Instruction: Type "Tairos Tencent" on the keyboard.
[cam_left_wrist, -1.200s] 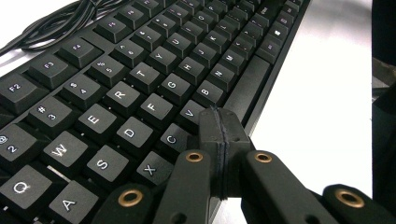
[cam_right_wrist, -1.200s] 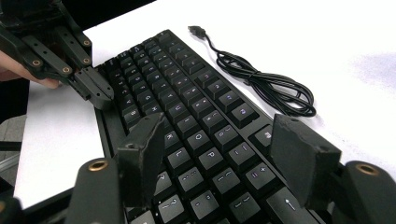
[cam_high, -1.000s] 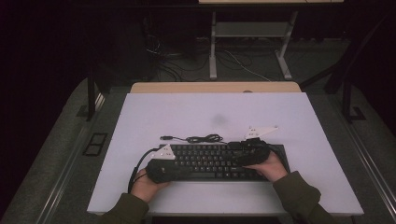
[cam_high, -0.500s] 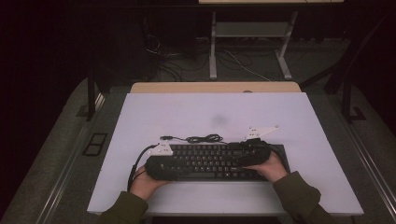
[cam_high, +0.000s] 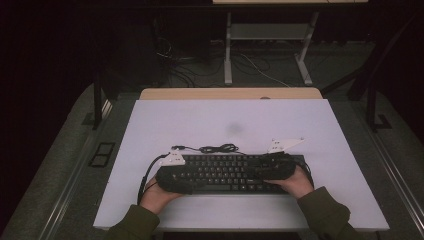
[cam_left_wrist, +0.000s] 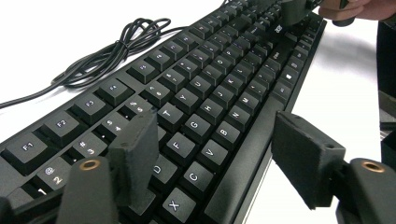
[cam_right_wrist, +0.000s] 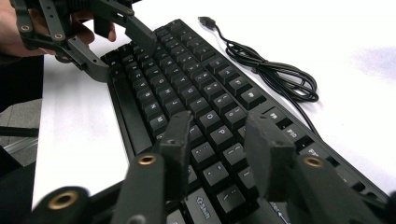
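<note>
A black keyboard lies near the front edge of the white table, its coiled cable just behind. The left gripper, jaws just opening, straddles its front edge unclenched; the right gripper, jaws just closing, hovers over the keys, grasping nothing

A white table takes up the middle of the high view, with a strip of bare wood along its far edge. A black keyboard lies flat on it toward the lower middle of the frame. Just above the keyboard its black cable lies bundled in loose loops on the white top.
</note>
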